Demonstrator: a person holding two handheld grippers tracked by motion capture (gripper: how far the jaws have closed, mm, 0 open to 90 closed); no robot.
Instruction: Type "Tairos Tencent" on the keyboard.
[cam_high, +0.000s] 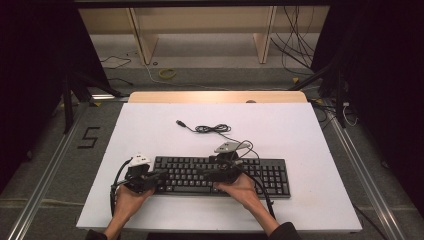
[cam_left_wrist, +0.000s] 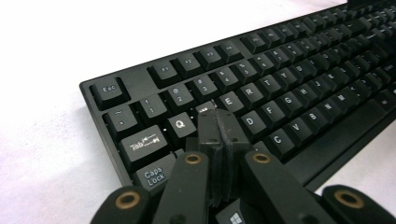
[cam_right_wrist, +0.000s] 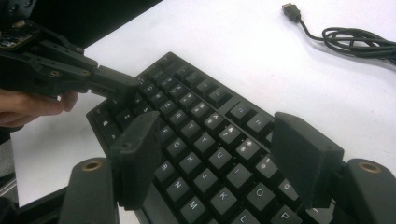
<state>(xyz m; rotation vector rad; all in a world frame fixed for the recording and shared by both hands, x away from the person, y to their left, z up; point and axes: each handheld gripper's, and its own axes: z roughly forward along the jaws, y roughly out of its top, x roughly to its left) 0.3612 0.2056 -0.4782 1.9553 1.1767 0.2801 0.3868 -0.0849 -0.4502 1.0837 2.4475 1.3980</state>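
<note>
The left gripper (cam_left_wrist: 218, 122) is clenched, its two black jaws pressed flat together with nothing between them. Its tips are set down on the letter keys at the left end of the keyboard (cam_left_wrist: 261, 88), just beside the Q and E keys; whether a key is pressed down cannot be told. In the right gripper view the same gripper (cam_right_wrist: 122, 85) is seen reaching in from the left over that end of the keyboard (cam_right_wrist: 205, 135), with the fingers of the left hand (cam_right_wrist: 28, 108) behind it.

The right gripper (cam_right_wrist: 219, 161) is released: its jaws are held wide apart above the letter keys towards the middle of the board, and no key is touched by them as far as can be seen.

From the high view, the keyboard (cam_high: 270, 175) is found lying flat along the near edge of the white table top (cam_high: 300, 130), with the left gripper (cam_high: 159, 175) and right gripper (cam_high: 204, 174) facing each other over it. The keyboard's cable (cam_high: 212, 128) is laid in a loose coil behind it, its plug (cam_high: 181, 122) lying free on the table.
</note>
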